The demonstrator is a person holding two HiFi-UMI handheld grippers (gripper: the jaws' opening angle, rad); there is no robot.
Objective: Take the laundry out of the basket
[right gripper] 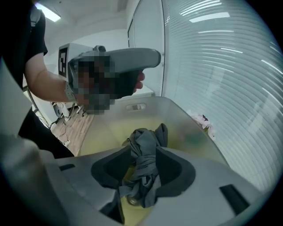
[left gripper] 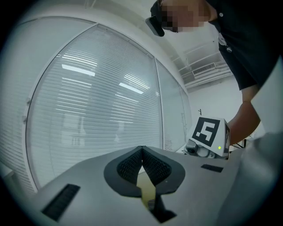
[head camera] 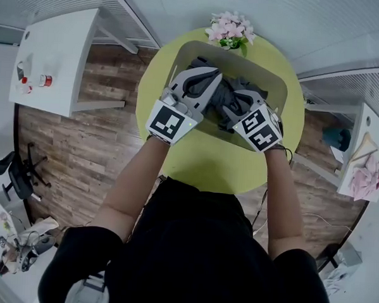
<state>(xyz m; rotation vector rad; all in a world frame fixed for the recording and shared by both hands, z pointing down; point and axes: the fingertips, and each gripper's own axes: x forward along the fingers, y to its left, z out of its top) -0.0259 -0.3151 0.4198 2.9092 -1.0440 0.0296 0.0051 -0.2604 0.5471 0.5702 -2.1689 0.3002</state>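
A pale plastic laundry basket (head camera: pixel 269 73) stands on a round yellow-green table (head camera: pixel 201 170), with dark grey laundry (head camera: pixel 227 93) bunched inside. Both grippers are held over the basket. My left gripper (head camera: pixel 209 76) hovers above the basket's left half; in its own view its jaws (left gripper: pixel 142 152) meet at the tips with nothing between them, and it points up at window blinds. My right gripper (head camera: pixel 235 104) is lower, in the clothes. A knot of grey cloth (right gripper: pixel 143 154) stands between its parted jaws, with a gap on the left pad's side. The basket wall (right gripper: pixel 177 114) rises behind it.
A pot of pink flowers (head camera: pixel 231 28) stands on the table just beyond the basket. A white table (head camera: pixel 55 52) is at the far left, another with pink items (head camera: pixel 366 166) at the right, and a black chair (head camera: pixel 20 170) on the wooden floor. Blinds cover the windows.
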